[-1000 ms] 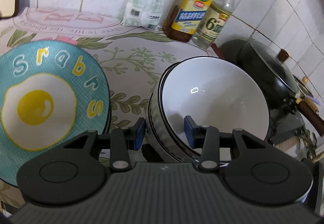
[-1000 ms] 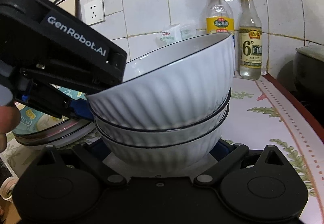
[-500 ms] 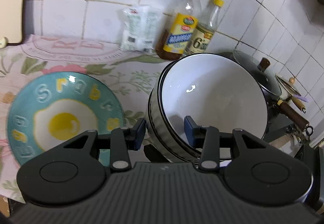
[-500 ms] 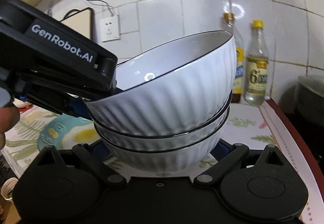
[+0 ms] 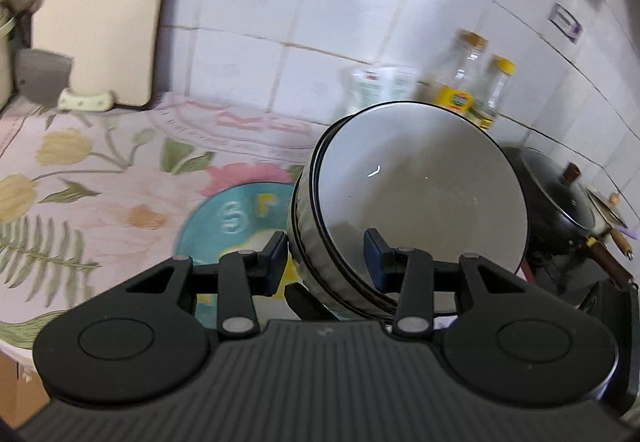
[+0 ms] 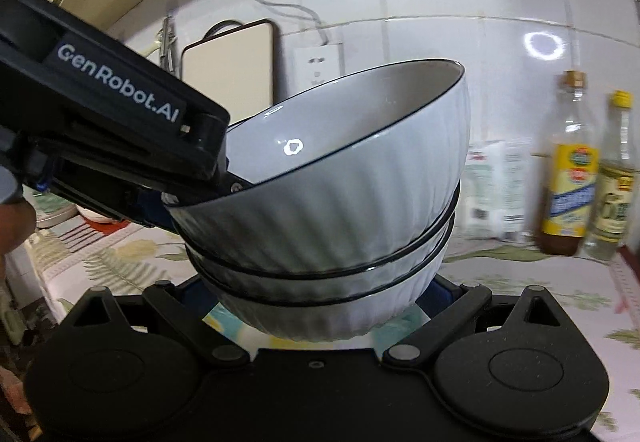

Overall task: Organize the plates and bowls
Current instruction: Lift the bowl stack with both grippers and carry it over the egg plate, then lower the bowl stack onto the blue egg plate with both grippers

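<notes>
Left gripper (image 5: 325, 257): clamped on the near rim of the stack of three white ribbed bowls (image 5: 416, 202), one pad inside, one outside. Right gripper (image 6: 316, 294): closed on the stack's base from both sides. Stack tilted, held in the air above the floral table (image 5: 100, 194). Blue egg-print plate (image 5: 236, 218) on table beneath. Two bottles (image 6: 588, 178) against the tiled wall.

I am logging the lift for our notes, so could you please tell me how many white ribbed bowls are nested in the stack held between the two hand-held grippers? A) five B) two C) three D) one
C: the right wrist view shows the bowl stack side on, with three black rims one above another; the left hand-held gripper clamps its rim.
</notes>
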Tool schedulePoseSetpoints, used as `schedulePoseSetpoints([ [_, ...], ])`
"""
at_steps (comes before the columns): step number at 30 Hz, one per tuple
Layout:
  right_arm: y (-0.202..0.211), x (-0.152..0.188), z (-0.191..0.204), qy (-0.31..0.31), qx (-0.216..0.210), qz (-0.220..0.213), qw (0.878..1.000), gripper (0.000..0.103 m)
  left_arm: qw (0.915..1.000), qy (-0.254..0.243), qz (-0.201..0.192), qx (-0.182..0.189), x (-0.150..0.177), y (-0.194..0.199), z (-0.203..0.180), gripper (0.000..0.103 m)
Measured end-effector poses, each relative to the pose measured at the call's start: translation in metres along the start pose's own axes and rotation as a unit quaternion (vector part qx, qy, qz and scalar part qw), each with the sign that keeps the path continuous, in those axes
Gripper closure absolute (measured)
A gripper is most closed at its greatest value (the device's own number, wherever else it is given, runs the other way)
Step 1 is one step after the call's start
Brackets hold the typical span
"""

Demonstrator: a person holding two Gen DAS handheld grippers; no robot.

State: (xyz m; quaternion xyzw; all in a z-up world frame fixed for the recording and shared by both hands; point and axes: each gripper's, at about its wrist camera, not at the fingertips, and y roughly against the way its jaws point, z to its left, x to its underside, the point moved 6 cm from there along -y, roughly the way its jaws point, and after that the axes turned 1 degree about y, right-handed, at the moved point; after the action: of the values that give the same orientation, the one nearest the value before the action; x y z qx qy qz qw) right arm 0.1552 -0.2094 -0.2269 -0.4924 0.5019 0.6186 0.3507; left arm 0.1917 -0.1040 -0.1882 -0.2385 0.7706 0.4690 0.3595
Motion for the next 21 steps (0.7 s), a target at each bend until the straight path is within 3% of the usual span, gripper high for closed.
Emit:
schedulePoseSetpoints([
  [11, -0.052, 0.024, 0.016, -0.002, -0.003, 0.057, 0.998, 0.003, 0.9990, 0.029, 0.032, -0.013, 0.011, -0.032, 0.042, 0.063],
  [21, -0.078, 0.043, 0.003, -0.007, -0.001, 0.101, 0.995, 0.003, 0.9982, 0.028, 0.049, -0.018, 0.020, -0.057, 0.042, 0.063],
])
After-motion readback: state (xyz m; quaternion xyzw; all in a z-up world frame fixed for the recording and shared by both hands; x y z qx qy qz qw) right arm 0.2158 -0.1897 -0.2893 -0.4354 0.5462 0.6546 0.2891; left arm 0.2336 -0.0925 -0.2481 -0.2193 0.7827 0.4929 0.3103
